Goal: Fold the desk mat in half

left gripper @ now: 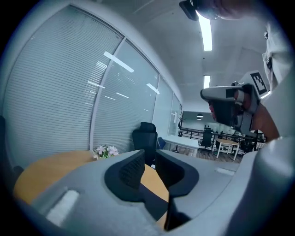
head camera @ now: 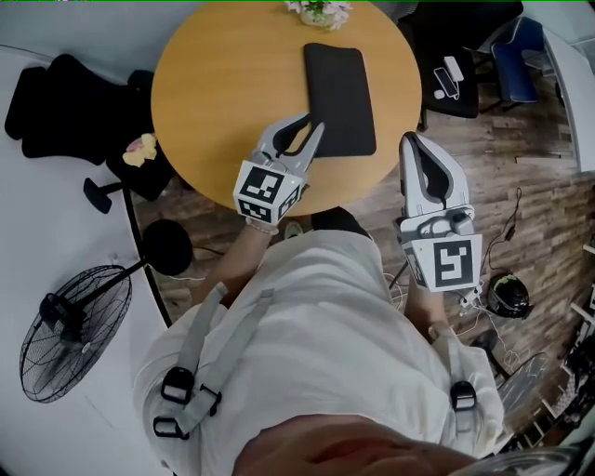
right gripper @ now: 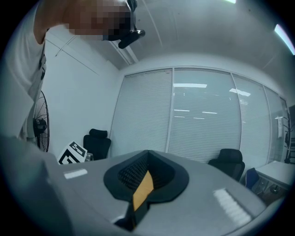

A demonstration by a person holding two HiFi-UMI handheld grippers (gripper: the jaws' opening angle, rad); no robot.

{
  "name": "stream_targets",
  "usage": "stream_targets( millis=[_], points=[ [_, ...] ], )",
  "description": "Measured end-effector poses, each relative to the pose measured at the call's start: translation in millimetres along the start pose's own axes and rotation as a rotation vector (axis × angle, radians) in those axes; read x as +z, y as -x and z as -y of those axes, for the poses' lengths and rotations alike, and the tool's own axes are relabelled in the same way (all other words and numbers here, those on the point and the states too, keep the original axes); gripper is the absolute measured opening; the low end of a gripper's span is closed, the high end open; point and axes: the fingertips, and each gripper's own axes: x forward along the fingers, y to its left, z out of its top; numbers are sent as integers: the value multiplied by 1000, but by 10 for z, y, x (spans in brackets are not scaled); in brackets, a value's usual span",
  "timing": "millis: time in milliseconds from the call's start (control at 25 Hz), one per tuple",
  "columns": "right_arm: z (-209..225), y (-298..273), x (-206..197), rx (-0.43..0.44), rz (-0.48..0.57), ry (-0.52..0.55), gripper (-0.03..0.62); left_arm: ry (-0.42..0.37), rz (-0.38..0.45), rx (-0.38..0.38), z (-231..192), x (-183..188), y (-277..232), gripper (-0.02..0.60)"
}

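Desk mat [head camera: 344,84] lies flat on the round table [head camera: 214,84], right of its middle; left gripper [head camera: 314,122], jaws narrowly apart and empty, hangs over the mat's near left edge; right gripper [head camera: 414,139], jaws together, empty, just outside the table's near right rim.

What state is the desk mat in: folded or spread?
Cannot tell: the desk mat lies flat on the table as one dark rectangle; no layers show.

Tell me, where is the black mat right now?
In the head view the desk mat lies flat on the round wooden table, right of its middle, with the left gripper by its near left corner and flowers beyond it.
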Motion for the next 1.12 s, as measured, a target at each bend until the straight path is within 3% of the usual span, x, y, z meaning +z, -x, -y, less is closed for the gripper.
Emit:
stream_targets(
  millis=[320,640,1120],
  points=[
    [-351,106,29,14,6,4,5,-5,117,56,-18,491,719,59],
    [-676,231,4,25,-1,-12,5,-13,182,107,37,864,1403,54],
    [-986,304,-20,40,-18,-21,3,-51,218,163,37,969,2025,44]
  ],
)
